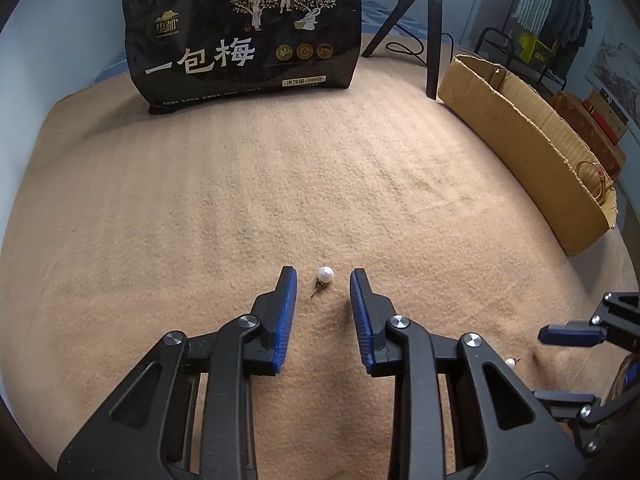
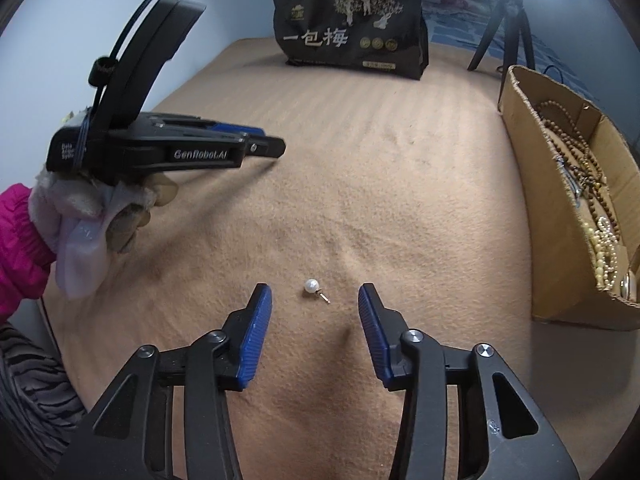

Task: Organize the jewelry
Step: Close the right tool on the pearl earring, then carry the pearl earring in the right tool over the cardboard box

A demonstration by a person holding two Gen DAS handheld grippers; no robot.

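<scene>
A tan blanket (image 1: 280,184) covered the work surface, with a black snack bag (image 1: 244,32) standing at the far end and a black tripod (image 1: 428,20) beside it. A cardboard box (image 1: 520,136) sat along the right edge; in the right wrist view it held bead strands and pearl pieces (image 2: 592,216) (too tangled to count).

Left gripper (image 1: 323,280) sat low over the blanket, fingers spread apart and holding nothing. A pearl earring (image 1: 323,276) lay on the blanket right between the blue fingertips (image 1: 289,284), touching neither, pearl end away from the camera, post pointing back and left.

Right gripper (image 2: 315,298) was also spread wide and empty. A second pearl earring (image 2: 314,288) lay on the blanket between its tips, nearer the left finger, not touching either, post pointing right and toward the camera. In the left wrist view this earring was just a white speck (image 1: 510,363) behind the left gripper's right finger frame.

The left gripper showed in the right wrist view too, held by a gloved hand (image 2: 104,208) with a pink sleeve, well left of the second earring.
</scene>
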